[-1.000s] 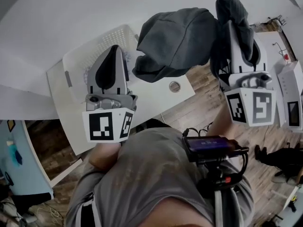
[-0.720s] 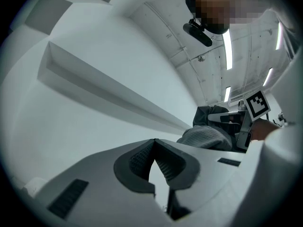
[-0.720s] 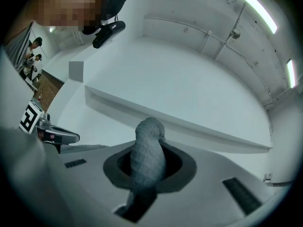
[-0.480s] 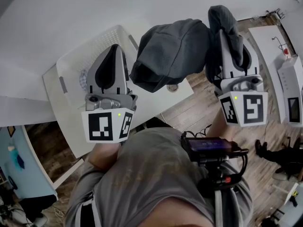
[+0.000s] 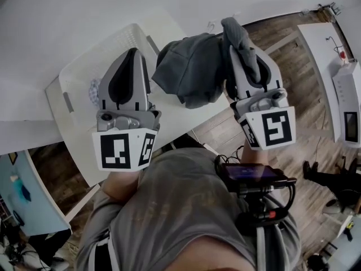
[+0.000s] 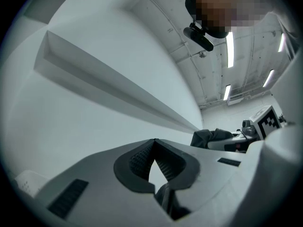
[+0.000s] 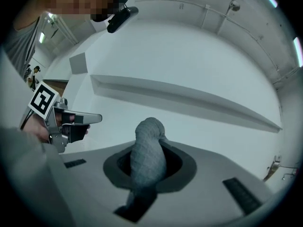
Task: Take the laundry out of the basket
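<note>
Head view looks down on a dark grey garment (image 5: 192,66), a thick, soft fabric bunched into heavy folds. It hangs in the air just right of the basket (image 5: 121,38) and over the far edge of the desk (image 5: 73,145), clear of both. The right tool (image 5: 236,38) is clenched on an upper fold of it. A twist of cloth pokes up past the tips while the bulk sags to the left, between the two tools. In the right gripper view that fold is a ribbed grey knit standing up between the pads, which press on it from both sides. The left tool (image 5: 131,54) is clenched tight with nothing in it; in the left gripper view its pads meet at the tips. It is raised over the basket's near side.

The basket is white plastic with a perforated wall, and a small pale patterned item (image 5: 93,89) shows inside by the left tool; what it is cannot be told. The desk is plain white and set at an angle against a white wall (image 5: 67,4). A long ledge (image 7: 189,96) runs along that wall, and strip lights (image 6: 229,44) line the ceiling.

Right of the desk lies wooden floor (image 5: 293,55), with another white surface (image 5: 321,38) carrying small devices at the far right. The desk's right corner, below the garment, is bare.
</note>
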Available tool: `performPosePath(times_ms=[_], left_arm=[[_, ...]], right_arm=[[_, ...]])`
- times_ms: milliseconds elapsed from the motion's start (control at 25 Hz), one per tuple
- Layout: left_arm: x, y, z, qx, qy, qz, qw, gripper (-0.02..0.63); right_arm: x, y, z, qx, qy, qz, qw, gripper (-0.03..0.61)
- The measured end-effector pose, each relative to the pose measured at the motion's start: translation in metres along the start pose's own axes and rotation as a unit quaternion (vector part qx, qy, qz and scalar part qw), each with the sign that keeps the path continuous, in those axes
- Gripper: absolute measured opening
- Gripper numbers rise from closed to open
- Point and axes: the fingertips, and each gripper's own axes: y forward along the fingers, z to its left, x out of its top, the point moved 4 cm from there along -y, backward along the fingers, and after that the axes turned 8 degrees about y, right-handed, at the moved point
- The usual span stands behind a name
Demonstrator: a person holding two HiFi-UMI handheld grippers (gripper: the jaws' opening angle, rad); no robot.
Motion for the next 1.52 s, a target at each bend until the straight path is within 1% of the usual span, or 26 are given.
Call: performPosePath(times_ms=[440,560,720,800,920,1080,1160,1520], left_arm=[[-0.011,-0.003,0.008,0.008,0.003,0.026,0.9996,0.008],[-0.013,-0.003,0.011,0.007,0.005,0.032,0.9995,0.009],[-0.019,-0.004,0.012,0.008,0.008,0.046,0.9989,0.008],[-0.021,-0.005,0.01,0.008,0.01,0.053,0.9985,0.008],[-0.025,-0.007,0.009,0.009,0.012,0.064,0.9978,0.008],[-0.034,-0.01,0.012,0.012,0.012,0.082,0.9965,0.008],[-0.039,-0.011,0.012,0.014,0.012,0.09,0.9957,0.008],[-0.055,-0.014,0.011,0.021,0.016,0.114,0.9932,0.008]], right_arm=[[-0.076,0.011,0.03,0.045,0.051,0.051,0.996,0.054],[-0.099,0.014,0.035,0.049,0.062,0.069,0.995,0.055],[-0.134,0.015,0.042,0.054,0.077,0.11,0.99,0.055],[-0.147,0.014,0.047,0.065,0.083,0.117,0.987,0.057],[-0.163,0.015,0.052,0.072,0.095,0.127,0.985,0.057],[-0.191,0.018,0.067,0.107,0.093,0.151,0.978,0.058],[-0.205,0.02,0.074,0.116,0.096,0.167,0.974,0.058],[-0.263,0.033,0.086,0.125,0.073,0.226,0.963,0.06]])
